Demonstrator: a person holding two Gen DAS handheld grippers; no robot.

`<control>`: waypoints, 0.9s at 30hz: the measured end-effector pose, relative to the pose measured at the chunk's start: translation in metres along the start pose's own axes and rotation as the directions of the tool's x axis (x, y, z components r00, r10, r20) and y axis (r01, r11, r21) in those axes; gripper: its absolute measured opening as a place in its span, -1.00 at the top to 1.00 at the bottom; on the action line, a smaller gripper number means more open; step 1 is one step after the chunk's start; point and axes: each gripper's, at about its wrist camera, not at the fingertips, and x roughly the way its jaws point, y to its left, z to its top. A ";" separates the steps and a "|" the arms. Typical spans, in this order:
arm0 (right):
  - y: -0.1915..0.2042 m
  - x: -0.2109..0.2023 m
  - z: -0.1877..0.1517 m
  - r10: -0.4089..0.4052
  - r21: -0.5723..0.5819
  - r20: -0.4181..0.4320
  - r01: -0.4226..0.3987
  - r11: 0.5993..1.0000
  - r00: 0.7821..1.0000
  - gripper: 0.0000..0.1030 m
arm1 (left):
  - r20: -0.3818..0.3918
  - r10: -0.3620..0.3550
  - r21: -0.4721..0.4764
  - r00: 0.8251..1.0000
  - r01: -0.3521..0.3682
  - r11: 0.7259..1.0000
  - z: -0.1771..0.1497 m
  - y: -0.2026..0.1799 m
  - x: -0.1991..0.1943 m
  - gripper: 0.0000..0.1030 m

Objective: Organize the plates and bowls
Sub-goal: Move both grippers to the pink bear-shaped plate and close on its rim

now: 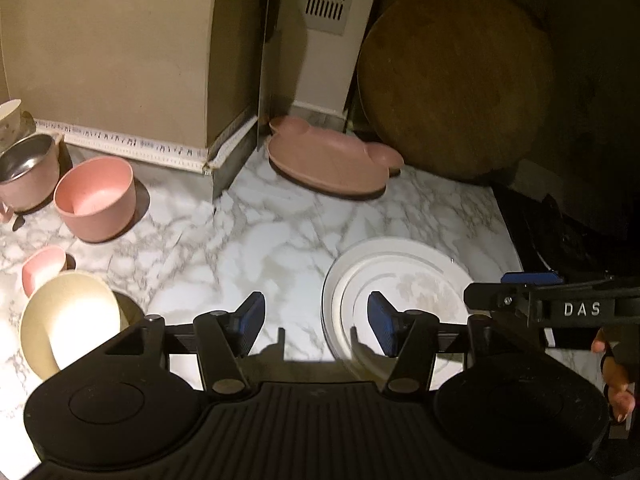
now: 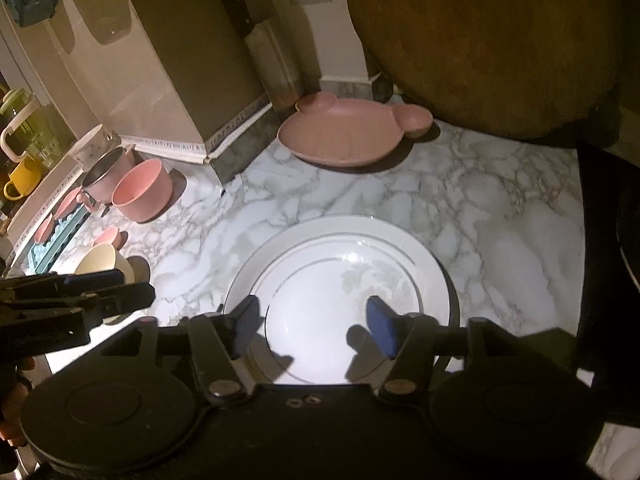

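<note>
A white plate (image 2: 344,264) lies on the marble counter, stacked on another white plate; it also shows in the left wrist view (image 1: 404,276). My right gripper (image 2: 316,326) is open and empty just above its near part. My left gripper (image 1: 316,324) is open and empty over the counter, its right finger over the plate's left rim. A pink bear-shaped plate (image 1: 336,160) (image 2: 348,132) lies at the back. A pink bowl (image 1: 96,198) (image 2: 142,190), a cream bowl (image 1: 68,320) (image 2: 104,264) and a small pink cup (image 1: 42,268) stand at the left.
A steel-lined pink pot (image 1: 26,172) stands far left. A round wooden board (image 1: 456,80) leans on the back wall. A knife (image 2: 256,40) leans against the tiled pillar. A dark stove edge (image 1: 560,232) borders the right. A teal tray (image 2: 60,240) holds pink dishes.
</note>
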 end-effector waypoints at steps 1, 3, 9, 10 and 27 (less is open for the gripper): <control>0.000 0.000 0.003 -0.007 -0.003 0.008 0.007 1.000 1.000 -0.29 | 0.005 0.004 -0.001 1.000 -0.004 1.000 0.005 -0.001 0.002 -0.11; 0.000 0.000 0.010 -0.018 -0.008 0.019 0.018 1.000 1.000 -0.47 | 0.022 0.010 0.006 1.000 -0.010 1.000 0.014 -0.003 0.007 -0.30; -0.006 0.012 0.034 -0.051 -0.024 0.038 0.052 0.998 0.998 -0.77 | 0.057 0.022 0.016 0.998 -0.023 1.000 0.044 -0.008 0.032 -0.48; -0.008 0.014 0.038 -0.057 -0.027 0.045 0.059 0.998 0.997 -0.82 | 0.060 0.027 0.016 0.998 -0.028 0.999 0.050 -0.009 0.038 -0.48; -0.076 0.101 0.137 -0.171 0.102 0.012 0.169 0.980 0.985 -0.96 | 0.006 0.143 -0.028 0.990 -0.142 0.989 0.142 -0.005 0.178 -0.55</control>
